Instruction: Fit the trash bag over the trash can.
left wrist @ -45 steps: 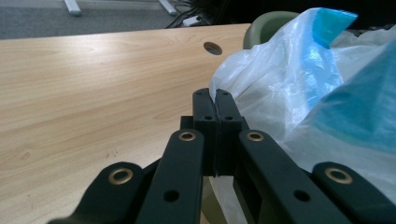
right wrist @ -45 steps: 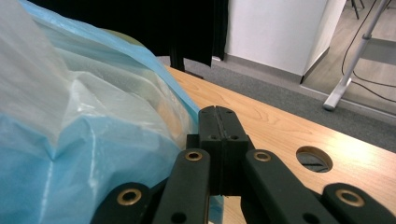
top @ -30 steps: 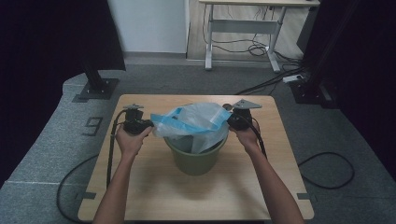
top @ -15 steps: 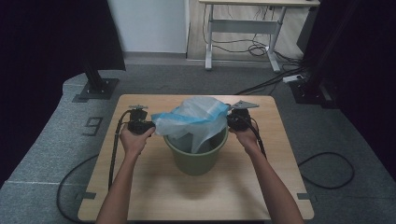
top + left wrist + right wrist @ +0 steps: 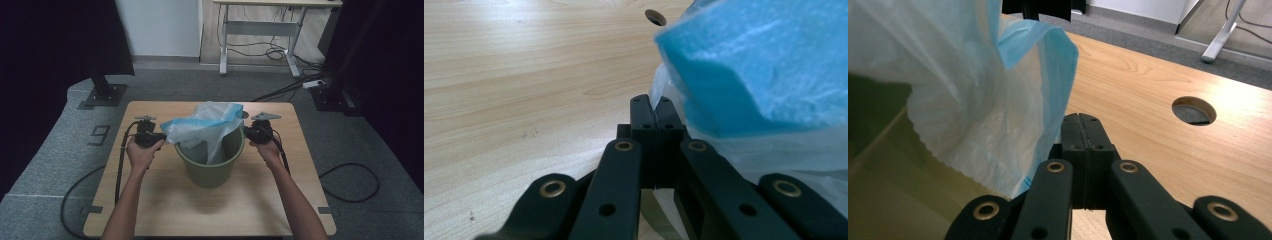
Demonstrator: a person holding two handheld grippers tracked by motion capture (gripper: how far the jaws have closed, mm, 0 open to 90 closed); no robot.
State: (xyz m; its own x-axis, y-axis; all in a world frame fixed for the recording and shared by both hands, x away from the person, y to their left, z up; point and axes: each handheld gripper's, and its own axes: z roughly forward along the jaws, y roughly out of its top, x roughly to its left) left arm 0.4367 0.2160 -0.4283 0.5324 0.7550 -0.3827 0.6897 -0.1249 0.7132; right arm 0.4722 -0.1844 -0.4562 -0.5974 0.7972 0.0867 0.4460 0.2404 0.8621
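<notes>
— Start with the two grippers. How do they stand?

— The left gripper (image 5: 161,138) sits at the left side of the bucket (image 5: 210,160), held in the person's left hand (image 5: 142,152). Its jaws are pressed together, and in the left gripper view (image 5: 655,107) a thin edge of the plastic bag (image 5: 749,75) runs in between them at the tips, so it is pinching the bag. The right gripper (image 5: 248,133) is at the bucket's right side, in the right hand (image 5: 267,150). Its jaws are also closed flat against each other (image 5: 1083,122); the bag (image 5: 973,85) hangs just beside them on the left, but I cannot tell whether any film is caught between them.

— And the bag itself, which way does it run?

— It is stretched roughly left to right across the bucket's mouth, between the two grippers. Its blue-tinted upper edge is bunched and lifted above the rim, higher toward the far side, while the clear lower part droops down inside the bucket.

— Where is the bucket on the table (image 5: 150,200)?

— Upright, a little beyond the middle, closer to the far edge than to the near one, and about midway between the left and right edges. A round hole (image 5: 1194,110) in the tabletop lies near the far edge, just beyond the right gripper.
</notes>
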